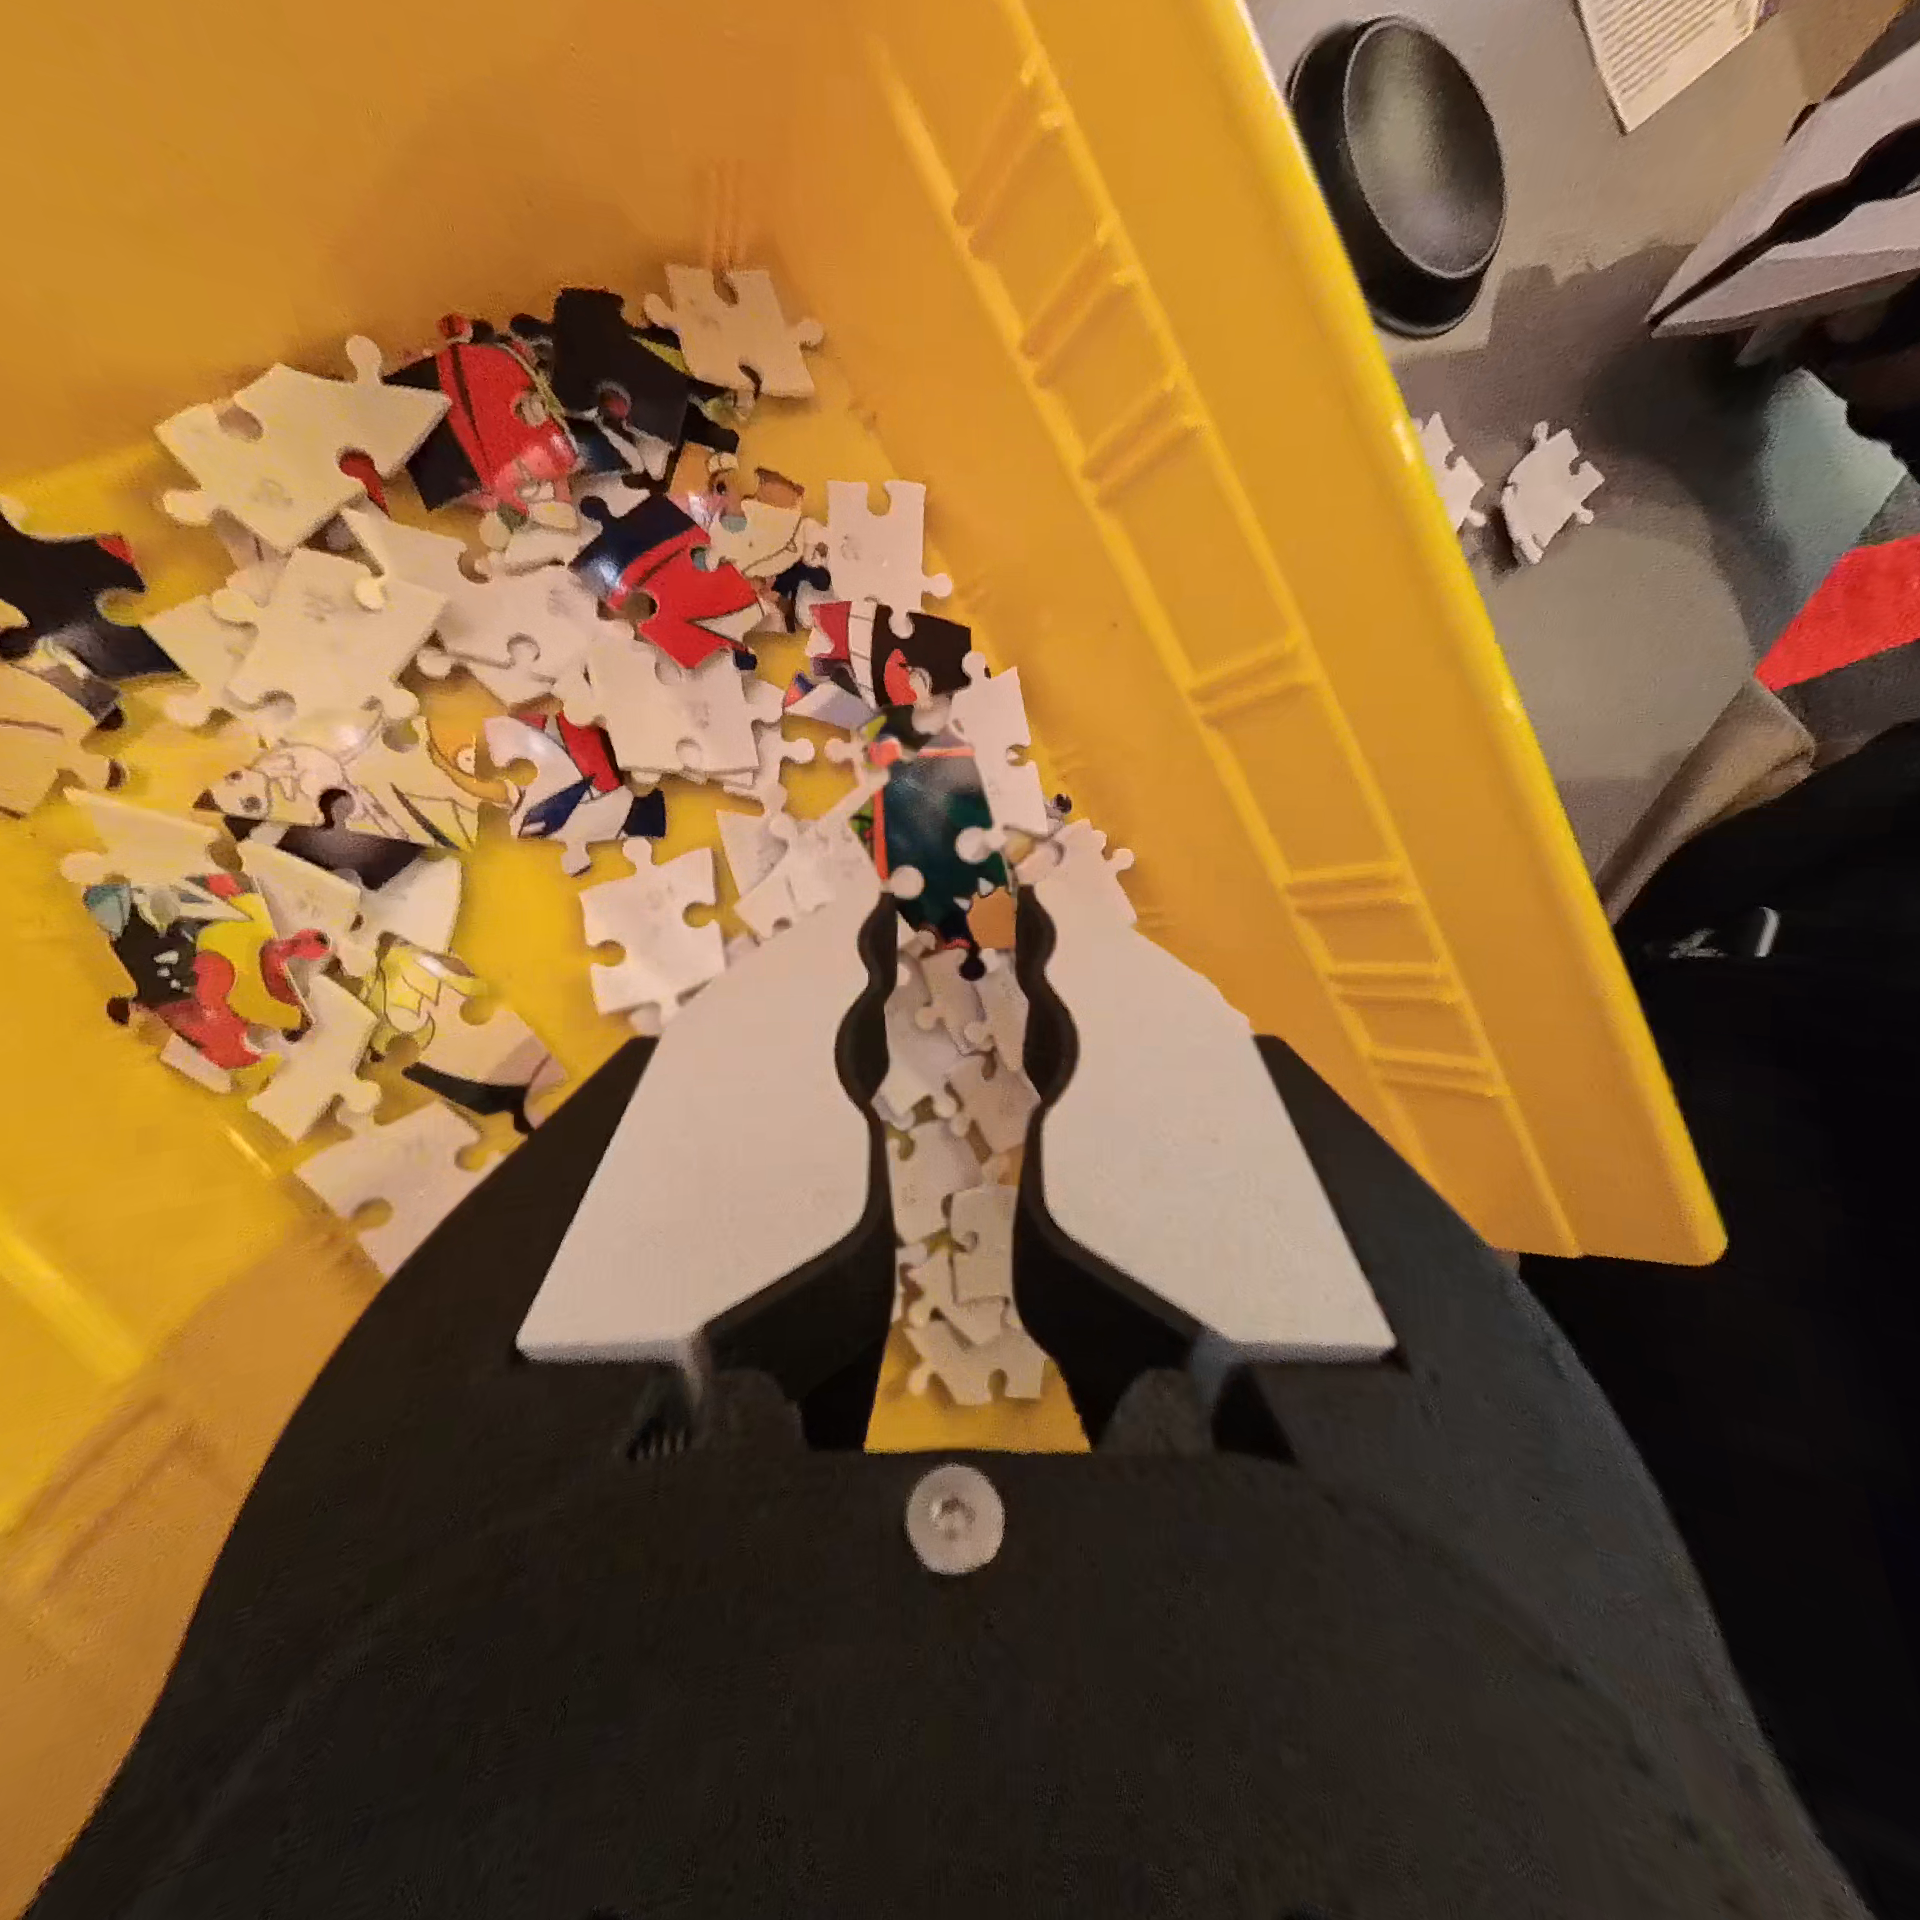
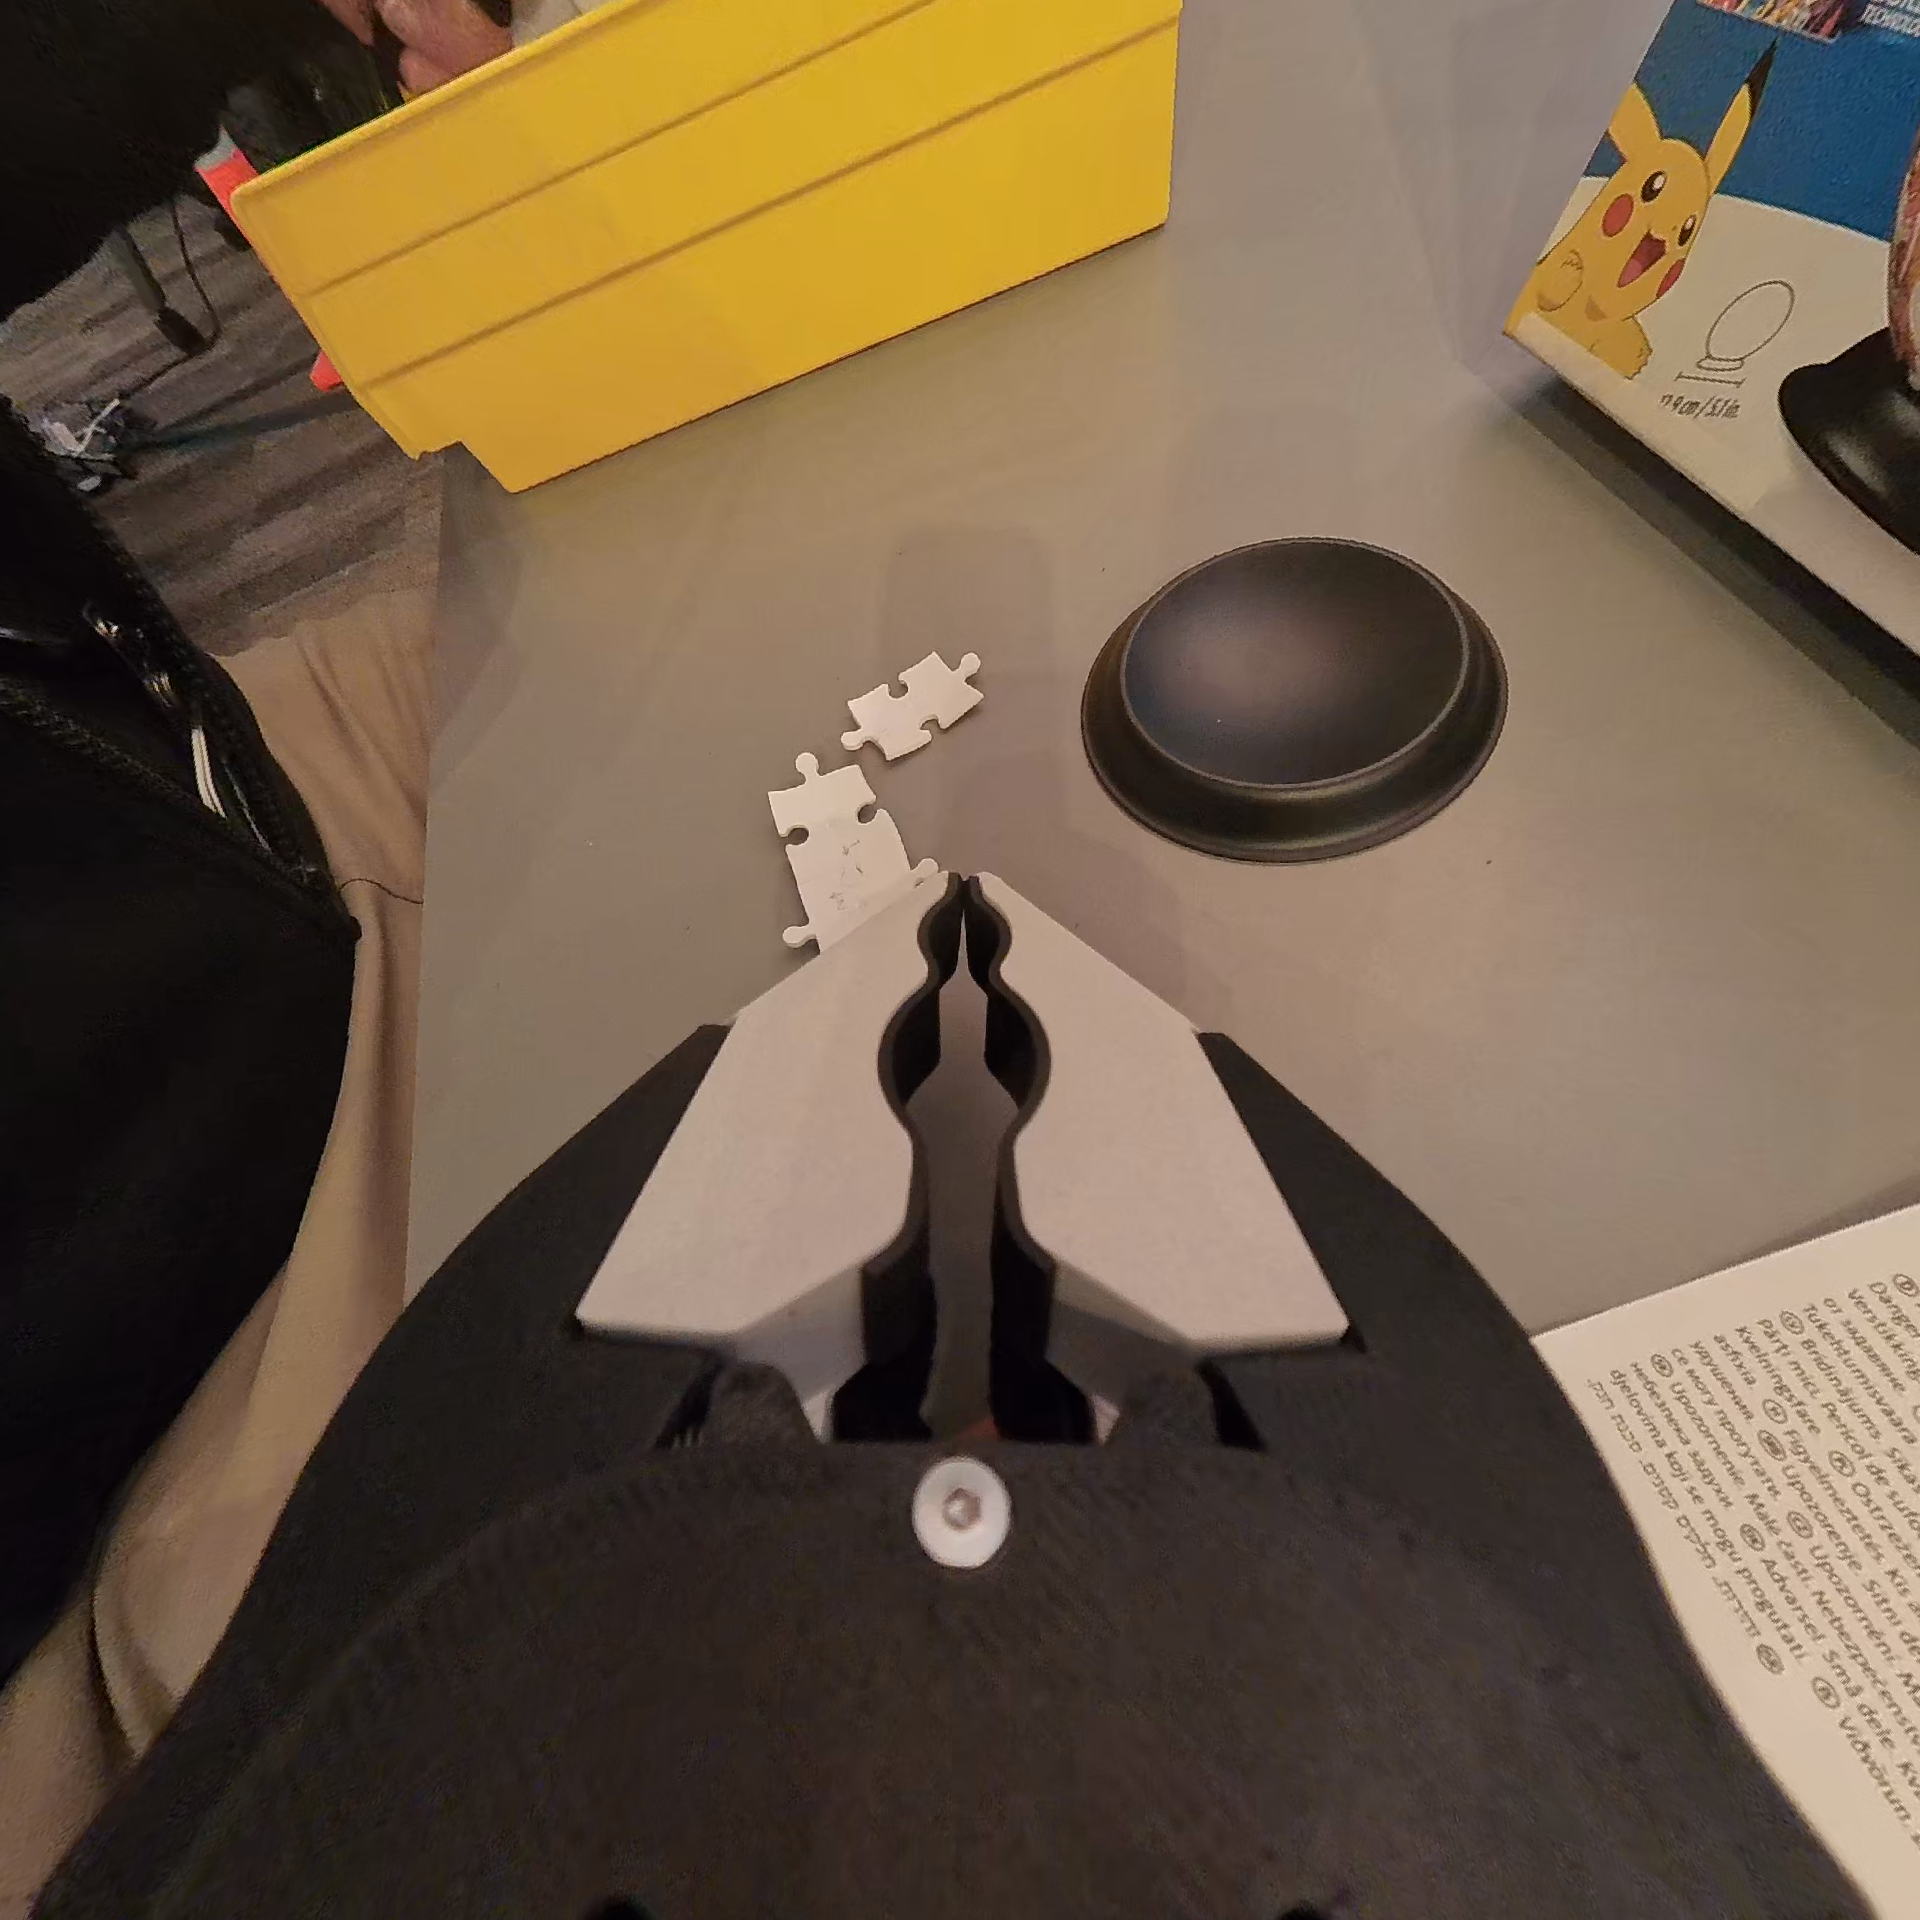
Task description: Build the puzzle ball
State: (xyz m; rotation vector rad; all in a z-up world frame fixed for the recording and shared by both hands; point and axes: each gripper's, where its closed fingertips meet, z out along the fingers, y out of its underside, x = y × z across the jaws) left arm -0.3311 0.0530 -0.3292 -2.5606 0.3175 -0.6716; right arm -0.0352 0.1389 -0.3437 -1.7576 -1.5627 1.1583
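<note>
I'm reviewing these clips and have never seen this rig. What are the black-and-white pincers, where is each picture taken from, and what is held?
A person holds two handheld grippers; each carries a camera looking along its fingers. The left gripper, inside the yellow bin of loose puzzle pieces, is pinching a dark teal piece. The right gripper hovers shut and empty over the grey table, beside two joined white pieces. Another joined pair, a black round stand, the puzzle box and a leaflet lie nearby.

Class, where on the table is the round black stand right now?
In the right wrist view, the black stand sits on the grey table, right of two white puzzle pieces, below the yellow bin.
</note>
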